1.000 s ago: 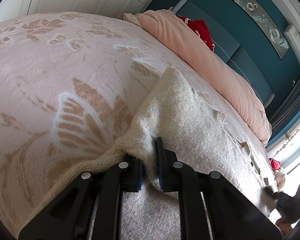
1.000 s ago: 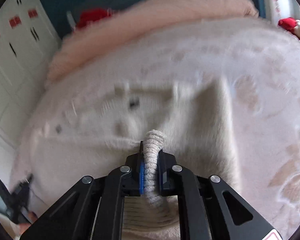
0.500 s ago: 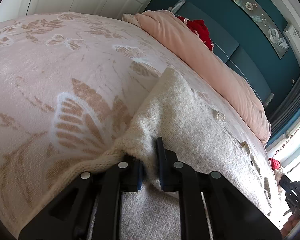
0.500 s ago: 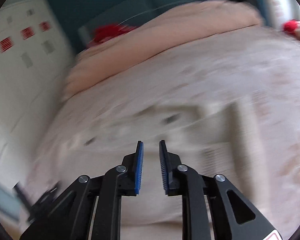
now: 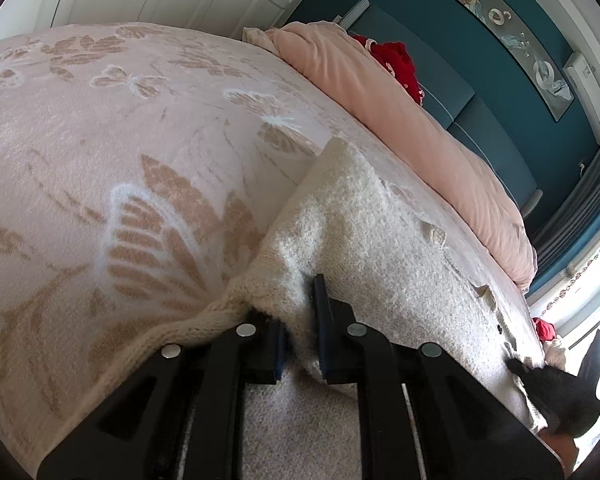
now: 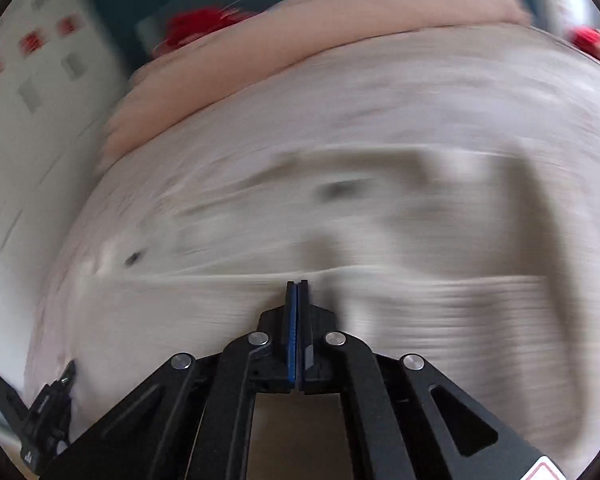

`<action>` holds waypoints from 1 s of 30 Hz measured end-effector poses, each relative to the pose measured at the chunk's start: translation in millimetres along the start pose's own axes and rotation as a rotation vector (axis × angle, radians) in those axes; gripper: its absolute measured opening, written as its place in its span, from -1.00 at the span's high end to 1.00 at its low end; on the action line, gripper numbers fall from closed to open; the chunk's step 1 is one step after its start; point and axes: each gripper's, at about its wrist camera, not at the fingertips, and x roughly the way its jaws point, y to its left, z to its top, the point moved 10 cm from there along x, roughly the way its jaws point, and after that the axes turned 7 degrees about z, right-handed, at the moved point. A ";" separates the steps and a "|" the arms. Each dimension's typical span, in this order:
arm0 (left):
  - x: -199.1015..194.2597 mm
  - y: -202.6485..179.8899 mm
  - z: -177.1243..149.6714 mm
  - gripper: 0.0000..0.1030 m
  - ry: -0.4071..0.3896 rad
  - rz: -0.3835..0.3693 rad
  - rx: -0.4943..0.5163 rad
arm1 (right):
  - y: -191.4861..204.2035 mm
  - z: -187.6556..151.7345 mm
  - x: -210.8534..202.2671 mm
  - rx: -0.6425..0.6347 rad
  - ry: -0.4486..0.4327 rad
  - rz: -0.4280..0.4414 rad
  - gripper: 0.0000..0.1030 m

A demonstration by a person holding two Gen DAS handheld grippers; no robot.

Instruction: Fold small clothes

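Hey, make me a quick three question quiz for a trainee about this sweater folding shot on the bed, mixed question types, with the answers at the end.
1. True or false: the left gripper is pinching the cream knit sweater.
2. Multiple choice: the right gripper is A) open over the sweater, B) shut with nothing between its pads, C) shut on a sock.
3. Fill in: the sweater lies on a pink blanket patterned with ______.

Key
1. True; a fold of the knit sits between its pads.
2. B; the blue pads meet with nothing between them.
3. Butterflies.
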 end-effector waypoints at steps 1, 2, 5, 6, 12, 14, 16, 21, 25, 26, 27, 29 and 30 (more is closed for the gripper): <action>0.6 0.0 -0.6 0.76 0.000 0.001 0.001 | -11.5 -0.9 -17.6 0.006 -0.022 -0.029 0.91; 0.9 -0.1 -0.6 0.76 -0.001 0.001 0.001 | -19.8 -3.9 -39.4 -0.004 -0.044 -0.036 0.83; 1.4 -0.1 -1.0 0.76 -0.001 0.003 0.002 | -27.5 -24.3 -58.8 -0.029 -0.024 -0.023 0.97; 1.4 -0.2 -1.0 0.76 0.000 0.004 0.003 | -39.8 -38.3 -52.6 -0.049 0.022 -0.057 1.00; 1.8 -1.5 0.8 0.76 0.011 0.024 0.012 | -37.7 -37.0 -88.7 0.039 -0.066 -0.013 0.85; 1.5 -2.4 2.1 0.76 0.022 0.034 0.012 | -45.0 -57.0 -77.1 -0.015 0.021 -0.089 0.93; -1.8 -3.9 4.3 0.74 0.050 0.031 0.006 | -58.6 -73.6 -76.4 -0.029 0.061 -0.120 1.00; -70.9 14.3 -8.2 -0.26 0.191 -0.041 0.030 | -58.5 -108.1 -172.9 0.009 0.028 -0.128 0.17; -149.4 75.9 -31.2 -0.71 0.234 -0.034 -0.012 | -79.6 -186.0 -229.6 0.057 0.100 -0.151 -0.08; -169.7 100.4 -45.8 -0.71 0.274 -0.006 -0.028 | -81.9 -204.2 -239.6 0.091 0.115 -0.147 -0.08; -184.0 114.1 -57.0 -0.71 0.302 -0.011 -0.049 | -87.0 -229.3 -252.7 0.149 0.130 -0.122 -0.08; -210.0 128.4 -71.6 -0.72 0.314 -0.047 -0.080 | -82.1 -263.8 -270.9 0.216 0.133 -0.075 -0.08; -222.9 132.7 -78.4 -0.73 0.313 -0.058 -0.093 | -78.9 -274.8 -276.0 0.236 0.128 -0.056 -0.08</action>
